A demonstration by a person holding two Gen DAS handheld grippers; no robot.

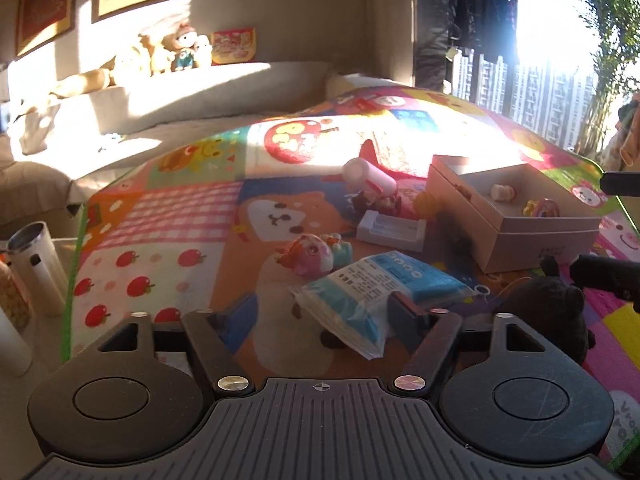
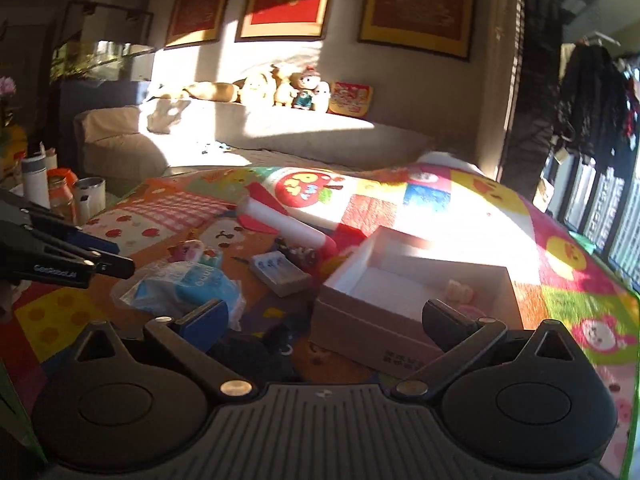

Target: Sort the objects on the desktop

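Nearest the lens, black left gripper [image 1: 320,316], fingers spread wide and pressing on nothing. Between them, lying on the patchwork cartoon-print mat [image 1: 160,220], one end of a clear plastic packet with blue contents [image 1: 380,292]. Rows of small black print on its white label, too fine to read.

Just right of the packet, a black plush toy [image 1: 548,312]. Just behind the packet, a pink-and-turquoise figurine [image 1: 316,258] on its side. Farther back, a shallow grey-white tray [image 1: 392,230], a white cylinder with a red stripe [image 1: 368,178] and a small orange ball [image 1: 424,202] close to the box.

To the right, an open beige cardboard box [image 1: 540,240]. Inside, a small white figure [image 1: 502,192] and a pink-and-yellow trinket [image 1: 542,208], well apart from each other. Dark print low on the front wall, illegible.

From the right wrist view: black right gripper [image 2: 328,320], fingers likewise wide apart and empty, low over the near corner of the box, plush toy below and left. White lettering along the left gripper's side, beginning "Geo", remainder unclear. Pale word on the packet's blue face, blurred.

Off the mat's left edge, a metal cup [image 1: 36,252] and jars. On the sofa back beyond, a row of stuffed toys [image 1: 180,52] beside a red-and-yellow printed card [image 1: 234,46], writing unreadable.
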